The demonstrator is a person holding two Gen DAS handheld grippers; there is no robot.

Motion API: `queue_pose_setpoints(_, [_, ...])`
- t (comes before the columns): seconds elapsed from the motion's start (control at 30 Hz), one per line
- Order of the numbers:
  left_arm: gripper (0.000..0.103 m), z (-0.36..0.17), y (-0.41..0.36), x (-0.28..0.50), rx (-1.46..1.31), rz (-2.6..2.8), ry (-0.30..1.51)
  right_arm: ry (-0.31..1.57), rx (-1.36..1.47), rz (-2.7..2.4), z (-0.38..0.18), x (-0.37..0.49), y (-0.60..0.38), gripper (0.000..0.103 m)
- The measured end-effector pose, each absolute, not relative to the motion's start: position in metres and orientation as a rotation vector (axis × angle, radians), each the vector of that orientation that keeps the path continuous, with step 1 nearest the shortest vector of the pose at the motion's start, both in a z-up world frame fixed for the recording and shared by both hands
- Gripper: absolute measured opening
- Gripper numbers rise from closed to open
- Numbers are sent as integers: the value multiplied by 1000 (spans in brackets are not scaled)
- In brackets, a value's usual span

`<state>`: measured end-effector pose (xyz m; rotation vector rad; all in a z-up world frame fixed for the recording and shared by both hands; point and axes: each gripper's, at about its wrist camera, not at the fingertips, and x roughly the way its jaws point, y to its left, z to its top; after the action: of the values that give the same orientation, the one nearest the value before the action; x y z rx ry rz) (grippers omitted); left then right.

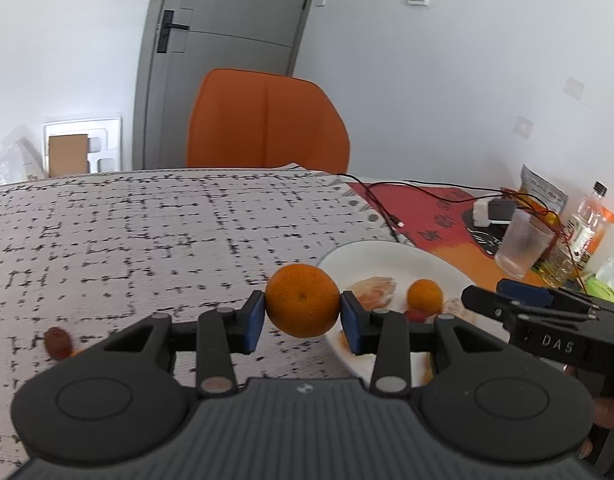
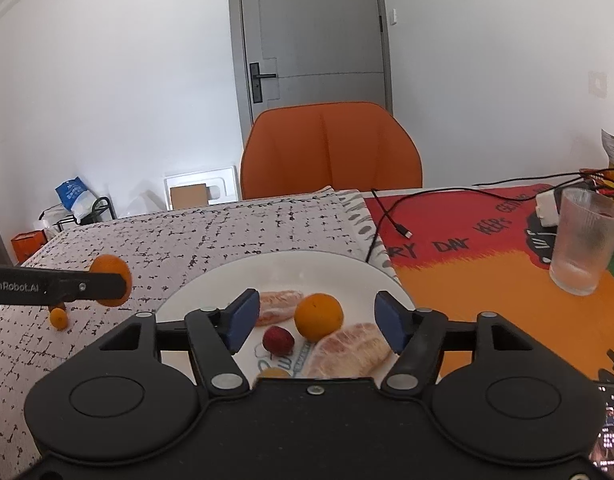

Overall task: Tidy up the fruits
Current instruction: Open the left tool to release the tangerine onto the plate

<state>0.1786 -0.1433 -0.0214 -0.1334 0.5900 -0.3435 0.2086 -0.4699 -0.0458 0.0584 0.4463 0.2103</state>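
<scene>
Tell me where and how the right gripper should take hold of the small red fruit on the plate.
Grip the red fruit across its widest middle, coming down from above. The orange sits close on its right and a pomelo segment lies just beyond, so a level approach would likely nudge them. The right gripper is open above the white plate.

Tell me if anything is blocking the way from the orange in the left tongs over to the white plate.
Nothing visible blocks it. The left tongs grip the orange just left of the white plate, whose near left part is bare. The right tongs hang open over the plate's other fruit, further right.
</scene>
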Motion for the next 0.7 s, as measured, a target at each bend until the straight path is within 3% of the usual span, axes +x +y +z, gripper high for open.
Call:
queue_pose_setpoints(0.3, [40,-21,-168,179,-109,-408,606,451,84,187,-51,198,-477,68])
queue_pose_setpoints(0.7, [54,-17,-142,178,-124,-321,598,458,125,228,-56,196,-471,70])
